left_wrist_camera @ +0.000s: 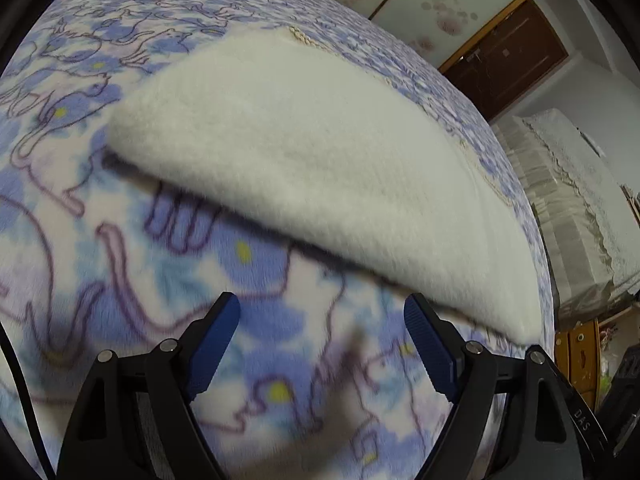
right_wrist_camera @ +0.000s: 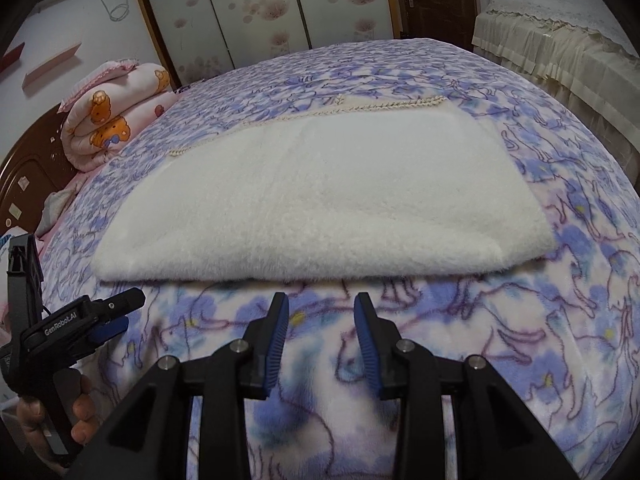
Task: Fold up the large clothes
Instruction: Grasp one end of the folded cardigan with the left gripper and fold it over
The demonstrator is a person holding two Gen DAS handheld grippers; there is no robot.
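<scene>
Here, a thick white fleece garment lies folded flat on a blue patterned bedspread. It looks soft, bulky and floppy; its near edge seems the best hold. The left gripper is spread wide and the right gripper partly spread, both empty.

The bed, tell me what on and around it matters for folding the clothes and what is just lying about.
For the job:
white fleece garment, lying folded flat on the bedspread
left gripper, open, empty
right gripper, open, empty

Lying about:
rolled pink quilt at the headboard
covered furniture beside the bed
wardrobe doors
</scene>
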